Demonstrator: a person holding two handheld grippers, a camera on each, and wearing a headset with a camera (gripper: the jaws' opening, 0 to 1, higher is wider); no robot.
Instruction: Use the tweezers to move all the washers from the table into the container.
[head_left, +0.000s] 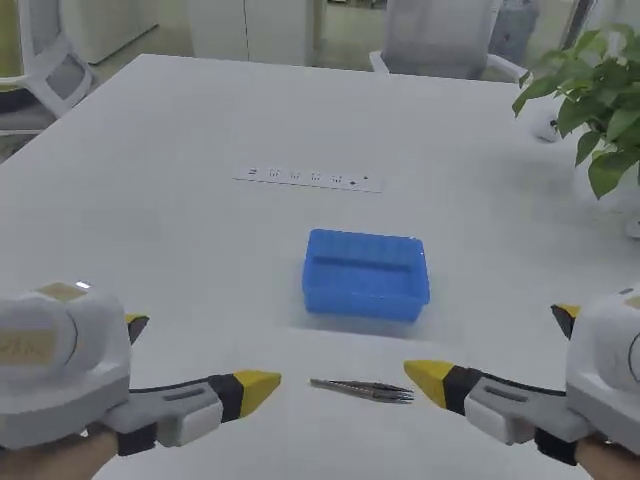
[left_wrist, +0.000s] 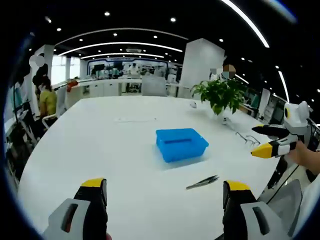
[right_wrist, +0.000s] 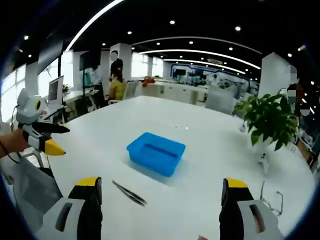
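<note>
Head view: tweezers near surface front edge, between left gripper and right gripper, both with jaws open, empty; better pinch mid-length.

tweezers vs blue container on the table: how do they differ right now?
The tweezers are thin, dark metal; the container is a bright blue open box. The tweezers lie nearer the person, the container farther back and much bulkier. Both rest on the white table, untouched.
</note>
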